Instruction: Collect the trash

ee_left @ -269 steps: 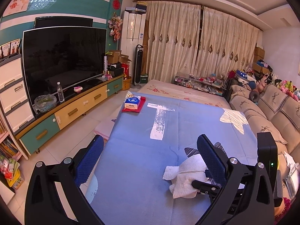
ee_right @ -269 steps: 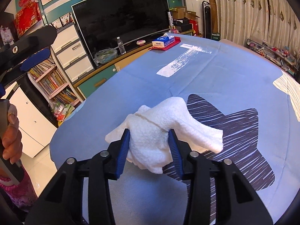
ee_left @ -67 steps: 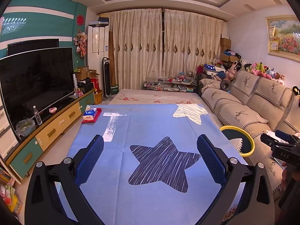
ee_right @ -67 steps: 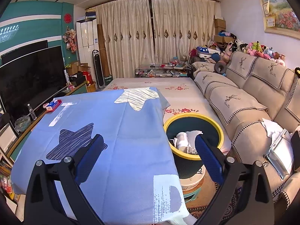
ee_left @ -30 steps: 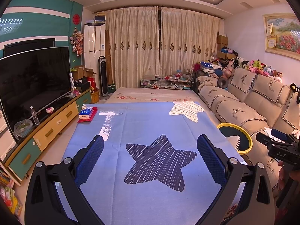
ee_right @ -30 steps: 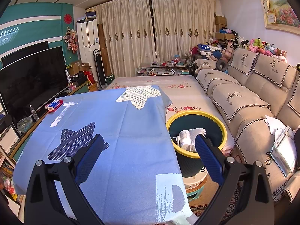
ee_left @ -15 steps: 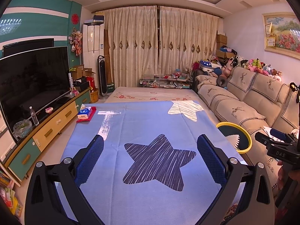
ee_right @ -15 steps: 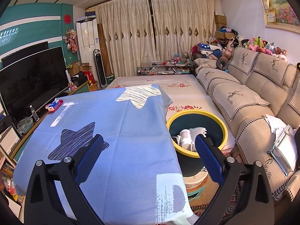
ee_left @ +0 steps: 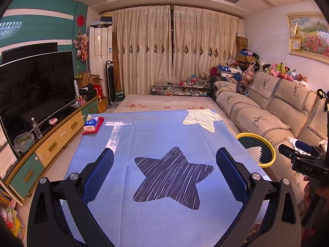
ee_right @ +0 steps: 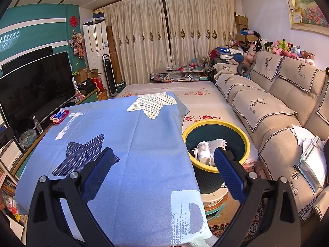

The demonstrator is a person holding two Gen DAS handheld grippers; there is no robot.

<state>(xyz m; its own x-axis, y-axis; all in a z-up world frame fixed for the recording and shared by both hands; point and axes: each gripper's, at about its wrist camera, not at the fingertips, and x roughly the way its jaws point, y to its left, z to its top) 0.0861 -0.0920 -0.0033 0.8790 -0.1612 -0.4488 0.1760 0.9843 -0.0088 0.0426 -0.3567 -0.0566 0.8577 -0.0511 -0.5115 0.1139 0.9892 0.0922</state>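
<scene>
1. White towel point(ee_right: 218, 143) and white bottle point(ee_right: 203, 150) lying inside the yellow-rimmed bin point(ee_right: 245, 138), bottle to the left, towel draped against the far inner wall.
2. Bin standing on the floor between the table's right edge and the sofa point(ee_right: 265, 111), just beside the blue tablecloth point(ee_right: 131, 144).
3. Right tongs point(ee_right: 162, 166) held above the table's right edge, spread wide, gripping nothing; right finger overlapping the bin's near rim in the right wrist view, left finger over the cloth near the dark star point(ee_right: 86, 154).
4. Left tongs point(ee_left: 164, 169) spread equally wide and empty, hovering over the cloth with the dark star point(ee_left: 170, 177) framed between the fingers.
5. Seen from the left wrist view, bin point(ee_left: 269, 152) at the right past the table edge, a corner of towel point(ee_left: 255, 151) showing inside.
6. Tissue box point(ee_left: 91, 123) on a red tray at the far left corner of the table.
</scene>
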